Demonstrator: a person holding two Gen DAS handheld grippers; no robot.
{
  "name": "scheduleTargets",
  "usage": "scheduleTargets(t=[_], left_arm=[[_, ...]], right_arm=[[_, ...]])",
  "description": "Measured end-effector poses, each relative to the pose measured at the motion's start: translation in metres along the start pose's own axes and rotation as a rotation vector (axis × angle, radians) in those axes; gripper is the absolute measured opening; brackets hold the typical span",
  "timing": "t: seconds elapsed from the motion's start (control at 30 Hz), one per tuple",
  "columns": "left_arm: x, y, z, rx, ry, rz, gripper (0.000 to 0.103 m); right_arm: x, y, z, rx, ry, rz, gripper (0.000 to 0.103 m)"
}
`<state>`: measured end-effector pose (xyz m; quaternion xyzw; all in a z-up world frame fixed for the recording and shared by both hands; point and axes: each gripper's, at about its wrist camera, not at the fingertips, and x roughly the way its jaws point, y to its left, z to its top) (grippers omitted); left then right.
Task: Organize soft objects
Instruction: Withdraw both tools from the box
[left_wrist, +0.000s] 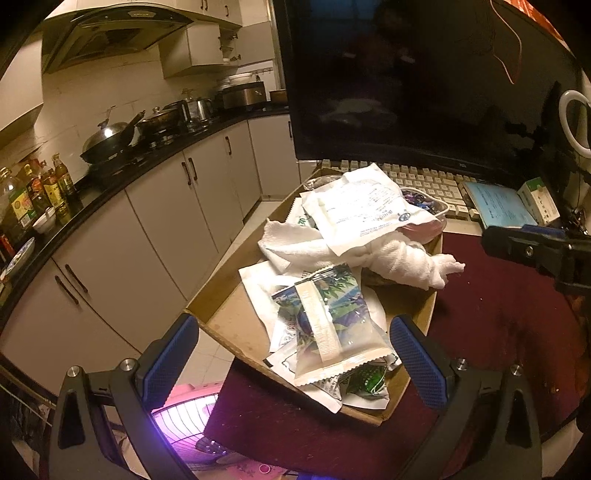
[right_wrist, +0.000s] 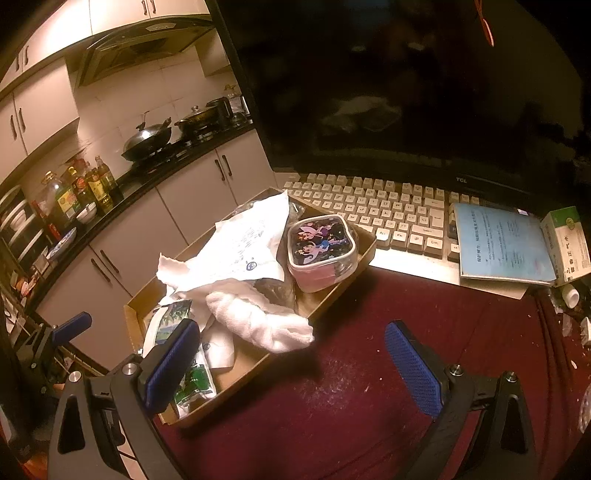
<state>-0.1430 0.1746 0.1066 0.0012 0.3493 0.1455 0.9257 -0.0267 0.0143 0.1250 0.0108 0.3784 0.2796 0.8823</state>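
Both grippers hang over the cardboard box (left_wrist: 236, 325) at the edge of the dark red table (right_wrist: 369, 369), and both are spread wide with nothing between the pads. The left gripper (left_wrist: 295, 362) frames a clear snack packet (left_wrist: 332, 325) lying on top of the flat pouches at the near end. It looks light, crinkly and slick, so the sealed end seam is the place to pinch. The right gripper (right_wrist: 291, 365) sits just off the box's side, nearest the white towel (right_wrist: 258, 317) that droops over the wall. That one is limp and will sag, so grab a bunched fold. The cartoon-printed pouch (right_wrist: 321, 247) looks padded, though in this dim light it could be a stiff case.
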Motion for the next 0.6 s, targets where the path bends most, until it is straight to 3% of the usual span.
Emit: scheduleTargets(t=[0.43,0.6], left_arm=[[-0.005,0.002,0.004,-0.023,-0.003,-0.004,0.103],[-0.006,-0.006,0.009,-0.019,-0.015,-0.048,0.103]], right_arm=[[-0.004,0.002,-0.008,-0.012,0.014,-0.001,0.102],[-0.005,0.0,-0.011,-0.012,0.021,-0.001,0.102]])
